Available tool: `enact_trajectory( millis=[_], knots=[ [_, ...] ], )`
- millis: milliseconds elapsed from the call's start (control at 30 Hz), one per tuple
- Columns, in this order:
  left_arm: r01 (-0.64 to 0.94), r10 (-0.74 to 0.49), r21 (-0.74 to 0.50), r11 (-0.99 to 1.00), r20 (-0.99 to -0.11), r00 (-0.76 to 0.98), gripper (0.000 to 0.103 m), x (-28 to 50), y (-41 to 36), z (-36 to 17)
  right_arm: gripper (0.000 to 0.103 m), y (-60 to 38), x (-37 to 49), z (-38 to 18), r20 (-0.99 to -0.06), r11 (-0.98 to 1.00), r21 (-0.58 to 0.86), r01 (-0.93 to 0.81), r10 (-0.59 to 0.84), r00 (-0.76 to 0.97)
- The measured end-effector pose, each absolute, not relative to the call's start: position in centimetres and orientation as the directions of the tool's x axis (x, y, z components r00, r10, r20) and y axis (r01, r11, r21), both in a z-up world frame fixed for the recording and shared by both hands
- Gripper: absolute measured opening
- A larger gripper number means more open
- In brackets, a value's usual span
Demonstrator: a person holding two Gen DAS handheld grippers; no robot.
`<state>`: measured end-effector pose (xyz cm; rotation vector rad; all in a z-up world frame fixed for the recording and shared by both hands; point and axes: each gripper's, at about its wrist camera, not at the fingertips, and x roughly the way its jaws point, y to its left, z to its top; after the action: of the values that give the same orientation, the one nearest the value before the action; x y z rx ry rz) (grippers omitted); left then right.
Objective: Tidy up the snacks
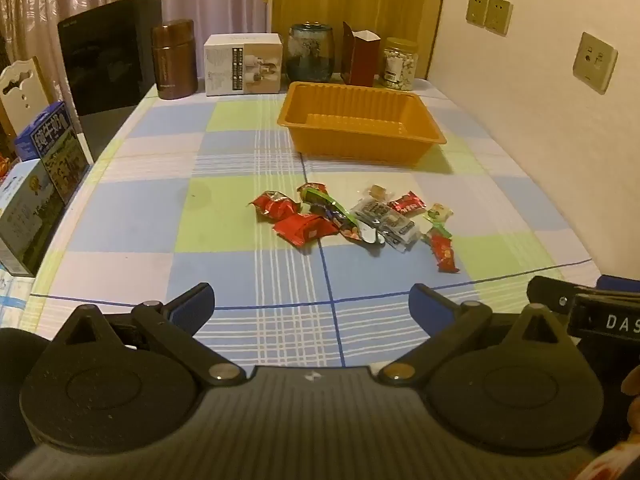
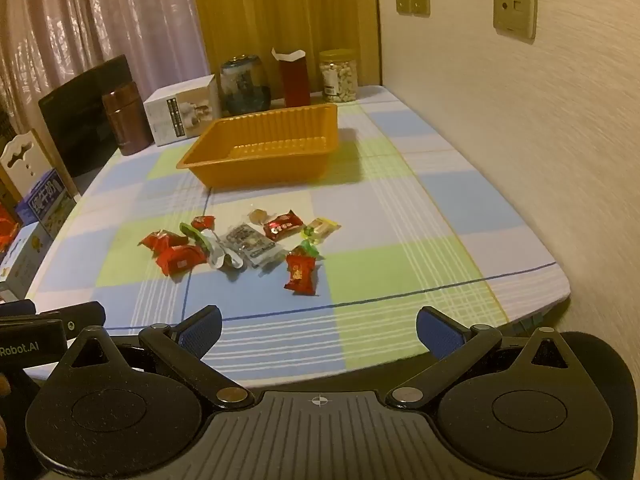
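Both the left gripper [image 1: 312, 300] and right gripper [image 2: 319, 330] hover with fingers wide and empty at the near edge of the tabletop [image 1: 132, 216]. The snacks [image 1: 356, 220] lie scattered mid-cloth, just short of the empty orange tray [image 1: 362, 136]. Best start is the outlying red packet [image 2: 301, 274] (it lies apart from the pile): descend straight over it and pinch across its narrow width.

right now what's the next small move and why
Probably ease the right tool forward toward the nearest red snack packet. Both tools are open and hold nothing, the orange tray looks empty, and the snacks lie loose on the tablecloth in front of it.
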<state>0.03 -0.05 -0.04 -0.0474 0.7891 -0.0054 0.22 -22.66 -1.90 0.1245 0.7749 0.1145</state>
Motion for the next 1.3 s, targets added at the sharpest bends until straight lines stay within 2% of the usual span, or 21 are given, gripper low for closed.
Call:
enact_trajectory(
  millis=[1300],
  knots=[
    [0.008, -0.063, -0.082, 0.997, -0.692, 0.72, 0.103, -0.04, 0.02, 0.36, 0.103, -22.49, 0.25, -1.83, -0.688, 0.988, 0.145, -0.054, 0.14, 0.712]
  ],
)
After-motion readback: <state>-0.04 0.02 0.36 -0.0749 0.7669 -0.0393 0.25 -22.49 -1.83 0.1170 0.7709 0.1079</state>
